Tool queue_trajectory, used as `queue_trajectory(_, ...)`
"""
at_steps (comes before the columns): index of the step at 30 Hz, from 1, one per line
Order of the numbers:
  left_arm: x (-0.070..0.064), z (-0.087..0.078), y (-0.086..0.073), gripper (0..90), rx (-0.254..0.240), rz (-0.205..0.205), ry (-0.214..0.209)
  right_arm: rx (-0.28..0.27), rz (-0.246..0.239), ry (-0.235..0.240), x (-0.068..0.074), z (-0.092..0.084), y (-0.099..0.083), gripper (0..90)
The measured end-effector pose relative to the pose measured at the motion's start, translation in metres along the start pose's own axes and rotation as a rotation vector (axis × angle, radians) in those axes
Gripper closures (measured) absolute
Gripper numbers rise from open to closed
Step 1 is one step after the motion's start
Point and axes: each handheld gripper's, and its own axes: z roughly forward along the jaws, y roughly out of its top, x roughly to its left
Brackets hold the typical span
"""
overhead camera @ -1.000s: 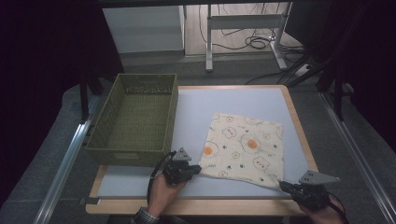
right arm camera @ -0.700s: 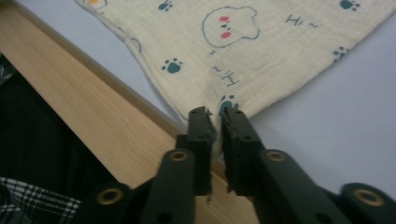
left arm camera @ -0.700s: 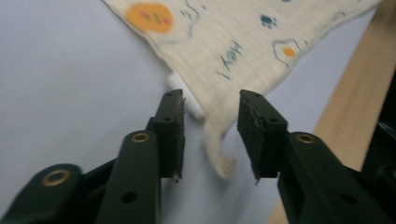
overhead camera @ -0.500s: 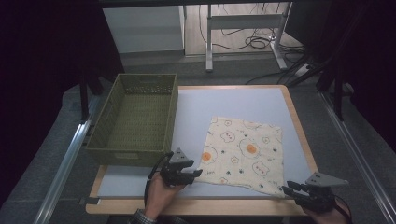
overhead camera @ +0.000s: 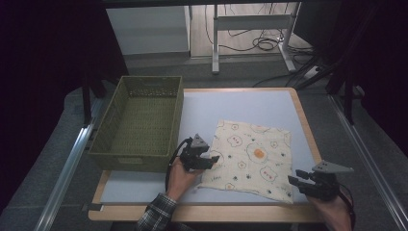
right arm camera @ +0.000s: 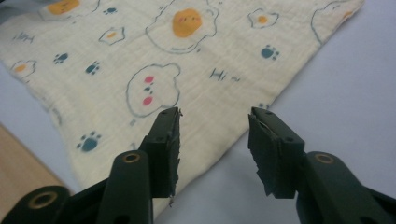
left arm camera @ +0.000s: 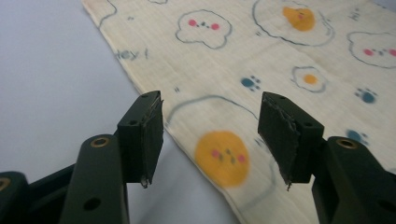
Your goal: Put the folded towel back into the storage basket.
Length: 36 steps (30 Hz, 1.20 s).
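Observation:
A cream cloth printed with little bears and fried eggs lies flat on the pale table top. My left gripper hovers at the cloth's left edge. In the left gripper view its jaws stand apart over the cloth and have just been opening, with nothing pinched between them. My right gripper sits off the cloth's near right corner. Its jaws also have just been opening, and the cloth's edge lies below them, untouched by the pads.
An empty olive woven basket stands at the table's left, close to my left hand. The table has a wooden rim along its near side. Metal rails run along both sides on the floor.
Both grippers opened and let go of the cloth's near corners. My left gripper moved away from me along the cloth's left edge; the right one drew slightly off the near right corner.

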Motion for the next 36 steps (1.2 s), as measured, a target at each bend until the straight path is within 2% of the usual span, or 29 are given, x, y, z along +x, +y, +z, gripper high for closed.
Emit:
queue_trajectory(5, 0.012, 0.012, 0.013, 39.9, -0.006, -0.009, 0.024, -0.007, 0.002, -0.015, -0.008, 0.010, 0.009, 49.6)
queue_trajectory(9, 0.022, 0.021, 0.024, 39.8, -0.016, -0.044, 0.002, -0.012, 0.010, -0.021, -0.017, 0.018, 0.017, 47.9)
queue_trajectory(14, 0.029, 0.034, 0.037, 40.8, 0.002, -0.021, 0.041, -0.018, 0.016, -0.024, -0.028, 0.028, 0.026, 47.6)
queue_trajectory(18, 0.035, 0.044, 0.044, 42.5, 0.009, -0.026, 0.053, -0.020, 0.018, -0.013, -0.038, 0.038, 0.034, 48.1)
queue_trajectory(22, 0.042, 0.055, 0.049, 45.1, 0.014, -0.030, 0.066, -0.016, 0.001, -0.024, -0.046, 0.046, 0.044, 50.2)
queue_trajectory(26, 0.052, 0.062, 0.052, 48.4, 0.012, -0.050, 0.075, -0.016, -0.004, -0.039, -0.054, 0.052, 0.052, 52.8)
queue_trajectory(31, 0.068, 0.067, 0.054, 53.6, -0.008, -0.103, 0.075, -0.021, 0.004, -0.058, -0.067, 0.059, 0.061, 56.4)
queue_trajectory(36, 0.078, 0.073, 0.059, 55.2, -0.013, -0.113, 0.101, -0.022, 0.037, -0.079, -0.082, 0.068, 0.066, 59.9)
